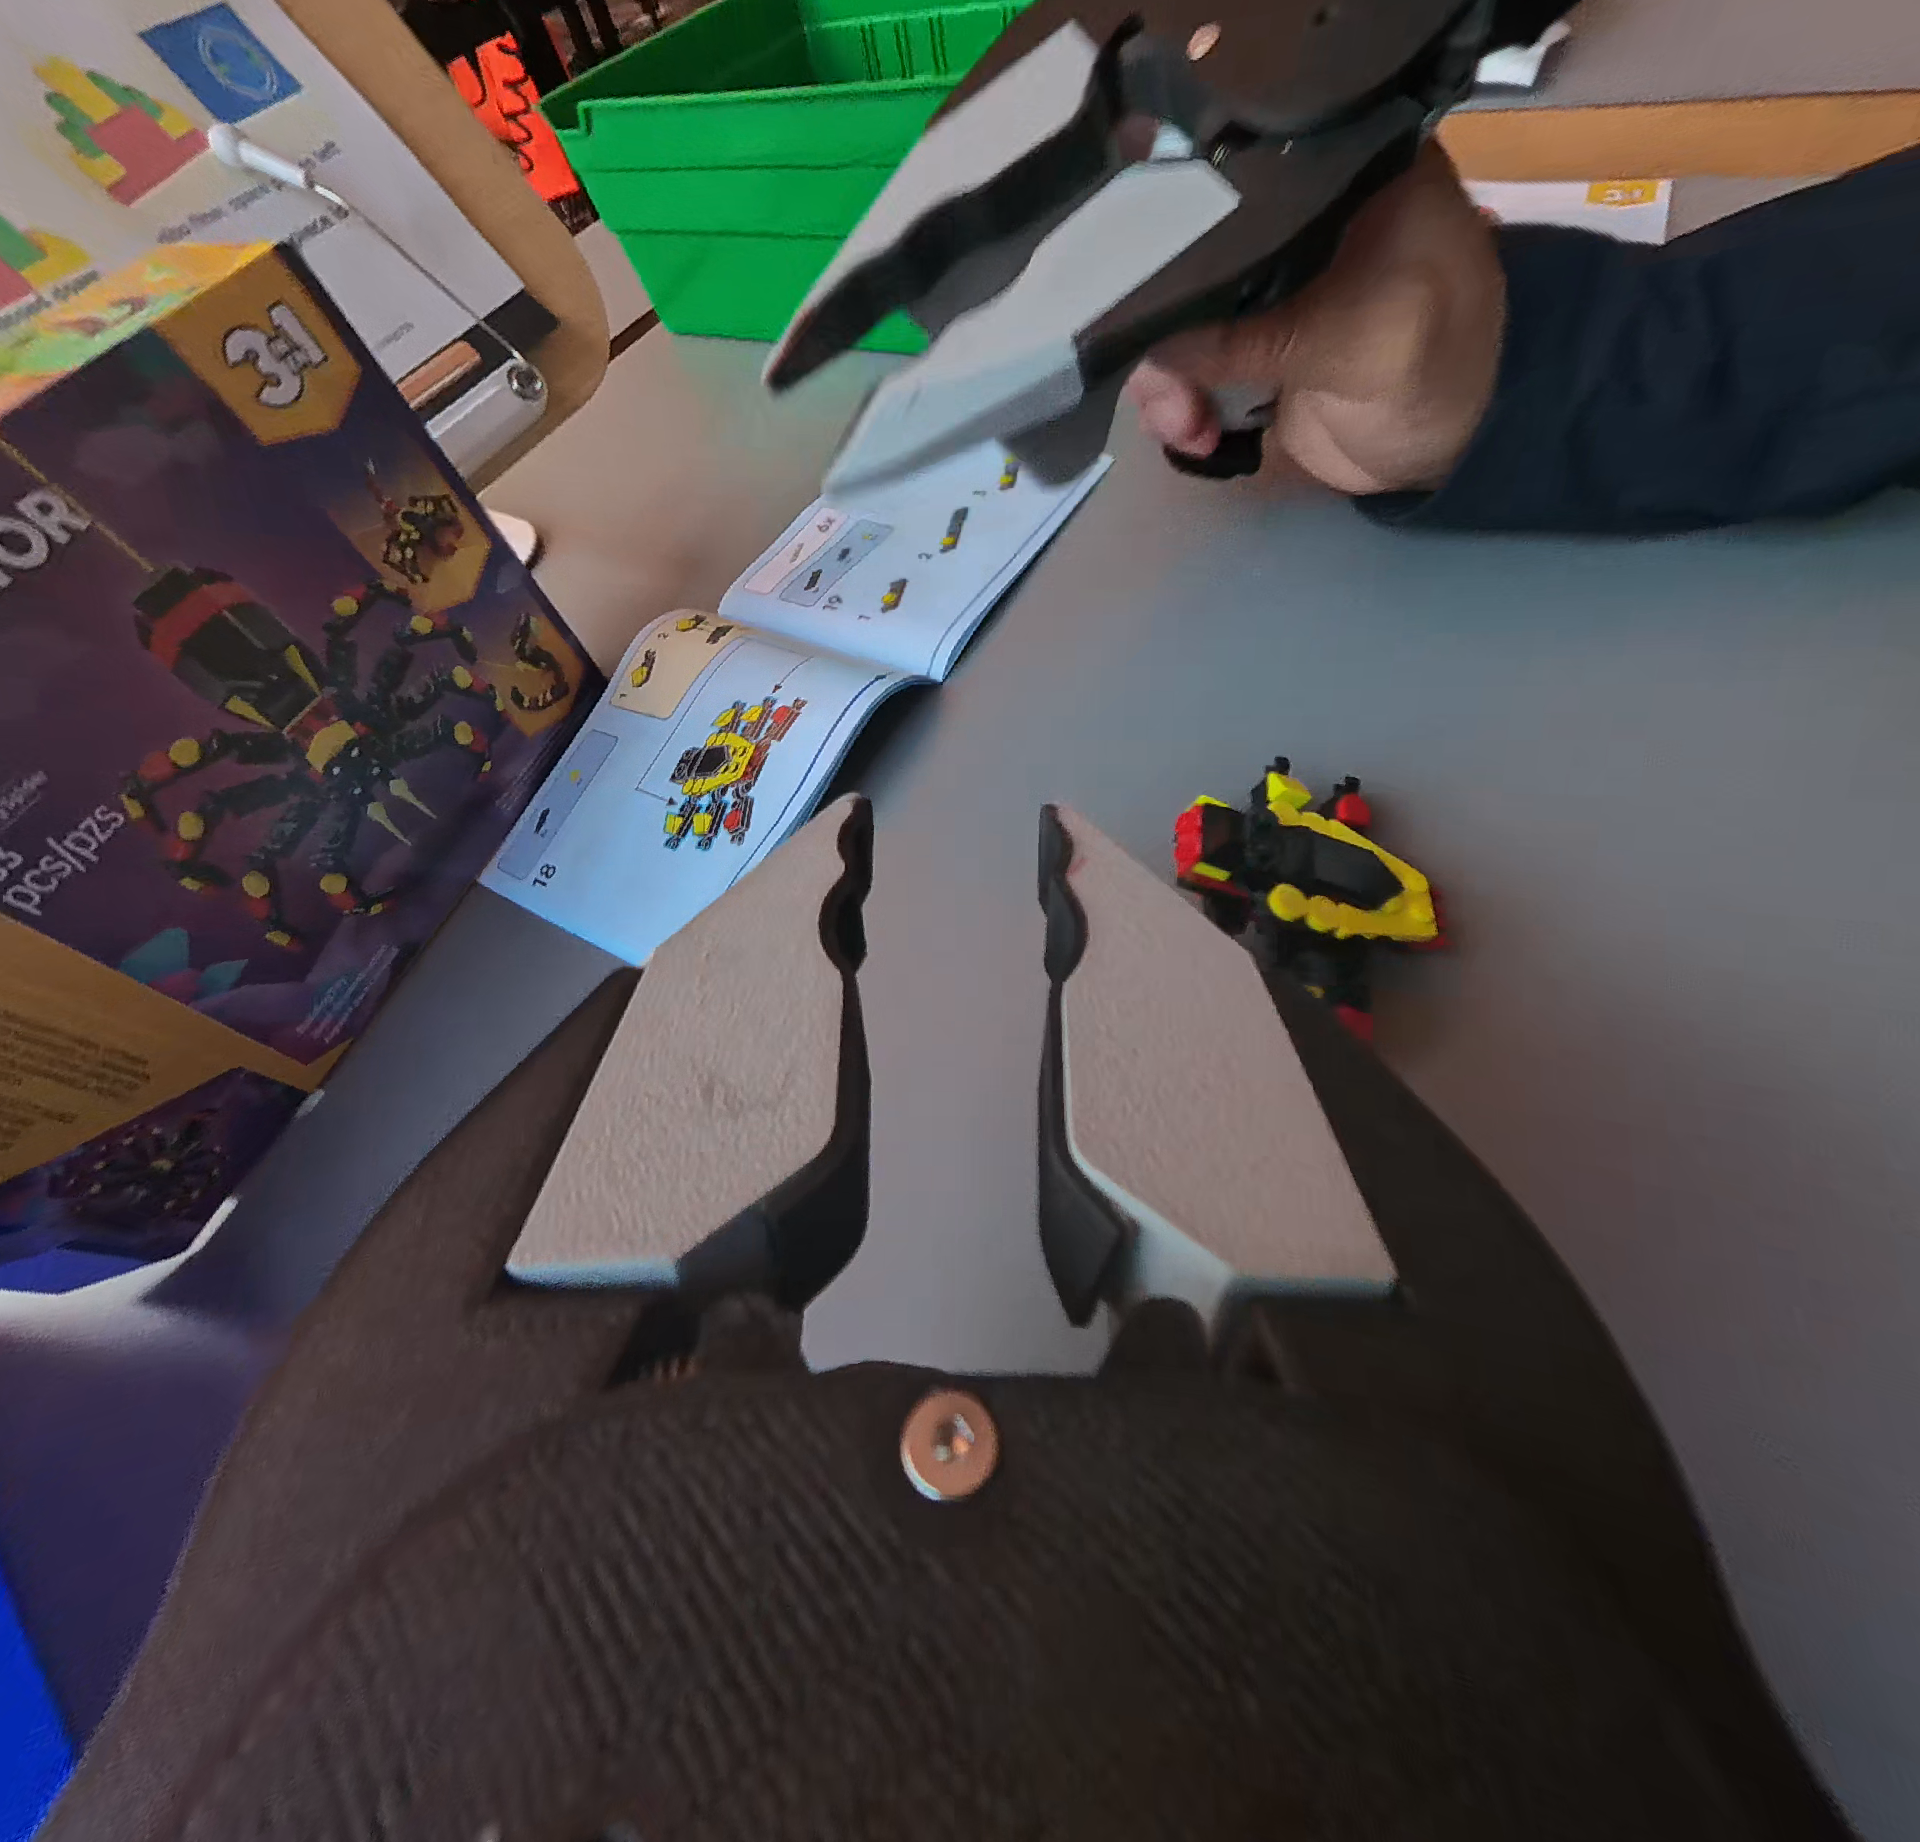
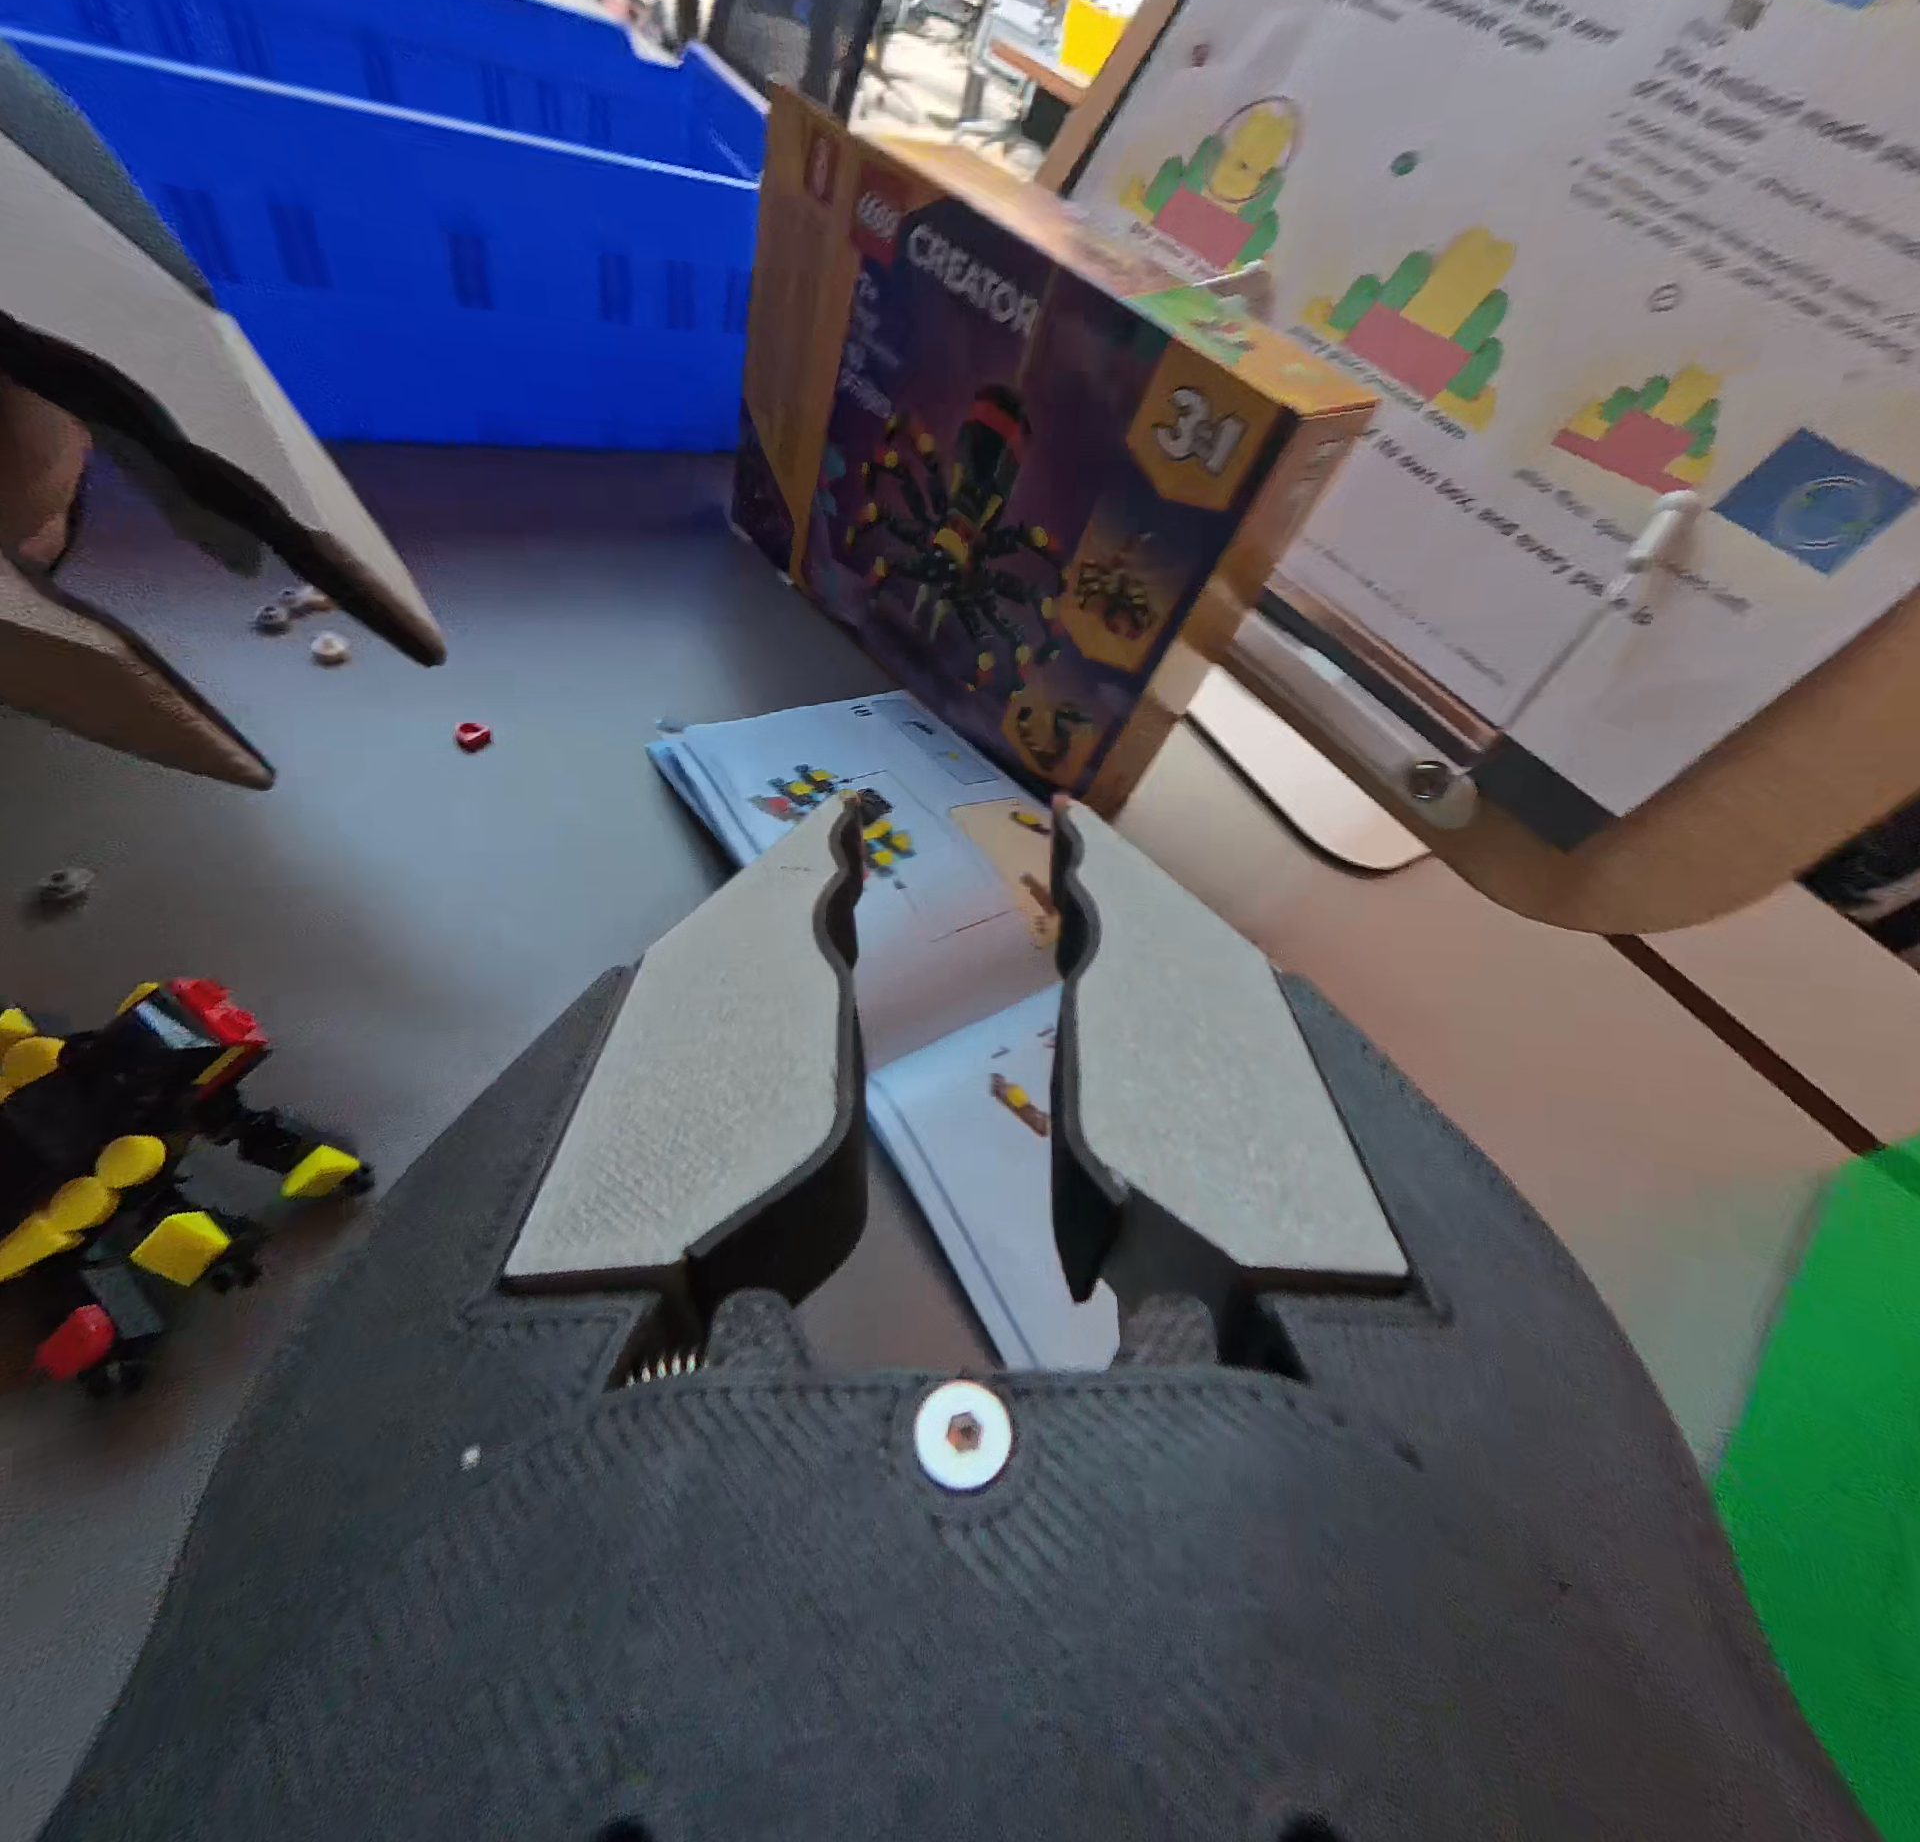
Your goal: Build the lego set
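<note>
A partly built black, yellow and red lego model [image 1: 1309,878] lies on the dark table, just right of my left gripper [image 1: 956,826], which is open and empty above the table. The model also shows at the left edge of the right wrist view [image 2: 125,1169]. An open instruction booklet [image 1: 790,712] lies flat ahead of the left gripper. My right gripper [image 2: 956,816] is open and empty, hovering over the booklet [image 2: 966,1169]. In the left wrist view the right gripper [image 1: 821,421] hangs above the booklet's far page, held by a hand [image 1: 1351,358].
The lego set box [image 1: 260,670] stands left of the booklet, with a wooden board holding a printed sheet [image 2: 1558,286] behind it. Green bins [image 1: 748,161] and blue bins [image 2: 416,234] line the table. A small red piece [image 2: 473,736] and grey pieces [image 2: 301,608] lie loose.
</note>
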`<state>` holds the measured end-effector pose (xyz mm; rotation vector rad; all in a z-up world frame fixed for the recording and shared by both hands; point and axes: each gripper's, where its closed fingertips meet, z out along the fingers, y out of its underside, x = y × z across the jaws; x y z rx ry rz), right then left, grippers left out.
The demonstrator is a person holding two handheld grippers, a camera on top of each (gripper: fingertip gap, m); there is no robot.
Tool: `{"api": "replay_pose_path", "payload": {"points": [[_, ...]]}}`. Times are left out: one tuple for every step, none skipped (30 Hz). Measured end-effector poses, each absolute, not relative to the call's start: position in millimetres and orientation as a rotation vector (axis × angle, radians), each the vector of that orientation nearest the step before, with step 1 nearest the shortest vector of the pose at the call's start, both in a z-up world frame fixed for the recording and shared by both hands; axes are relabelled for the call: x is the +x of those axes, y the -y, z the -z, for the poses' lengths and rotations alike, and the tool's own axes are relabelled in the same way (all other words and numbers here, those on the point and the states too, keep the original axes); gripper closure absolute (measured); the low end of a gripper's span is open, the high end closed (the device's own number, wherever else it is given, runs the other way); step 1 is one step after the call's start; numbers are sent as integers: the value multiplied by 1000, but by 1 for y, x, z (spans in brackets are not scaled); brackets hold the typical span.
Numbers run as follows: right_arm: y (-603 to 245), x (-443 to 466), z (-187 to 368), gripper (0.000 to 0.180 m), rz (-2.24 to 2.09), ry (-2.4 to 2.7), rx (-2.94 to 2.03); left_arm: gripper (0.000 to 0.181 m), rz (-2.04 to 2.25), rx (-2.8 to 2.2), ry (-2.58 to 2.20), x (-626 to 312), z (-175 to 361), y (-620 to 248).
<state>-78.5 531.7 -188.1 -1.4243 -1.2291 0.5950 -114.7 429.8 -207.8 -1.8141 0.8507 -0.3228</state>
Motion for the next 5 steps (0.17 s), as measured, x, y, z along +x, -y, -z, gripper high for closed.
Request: {"api": "replay_pose_path", "payload": {"points": [[-540, -69, 180, 146, -576, 1175, -1425, 151, 337, -1824, -835, -117, 209, -431], [-548, -59, 171, 146, -563, 1126, -1424, 151, 352, -1831, -821, -118, 210, -433], [-555, -48, 164, 146, -551, 1081, -1424, 151, 366, -1838, -809, -120, 211, -434], [-563, -37, 157, 146, -538, 1035, -1423, 151, 379, -1843, -798, -120, 212, -435], [-570, -25, 151, 146, -525, 988, -1420, 151, 393, -1845, -792, -121, 213, -436]]}}
